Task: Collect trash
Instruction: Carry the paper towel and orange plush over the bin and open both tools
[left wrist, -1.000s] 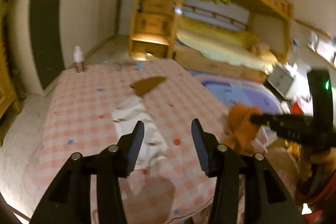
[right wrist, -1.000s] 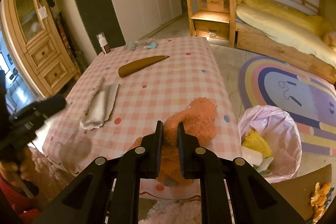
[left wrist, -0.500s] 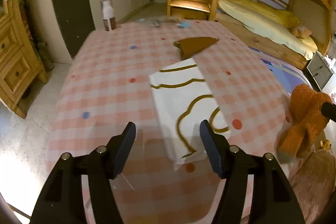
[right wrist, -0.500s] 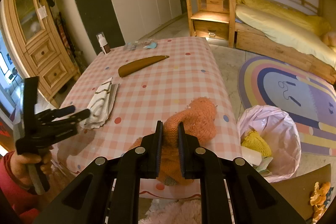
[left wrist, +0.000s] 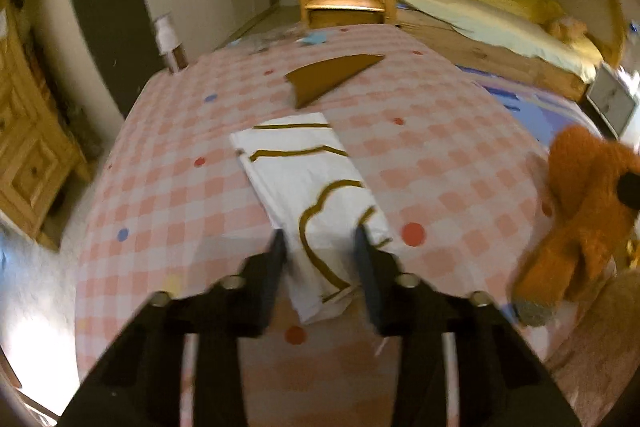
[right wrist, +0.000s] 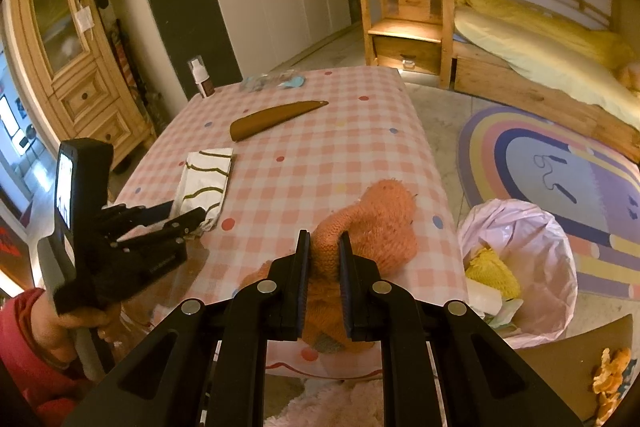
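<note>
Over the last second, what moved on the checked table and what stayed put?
The left gripper swung in from the table's edge and came down over the white paper bag, fingers now straddling its near end, open. The right gripper stayed shut on the orange knitted item. The brown cardboard piece and trash bag are unchanged.

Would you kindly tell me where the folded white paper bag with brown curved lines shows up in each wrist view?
Left wrist: the folded white paper bag lies centre, its near end between the open left gripper fingers.
Right wrist: left of centre, ahead of that gripper.
Shared landmark: brown cardboard sliver.
</note>
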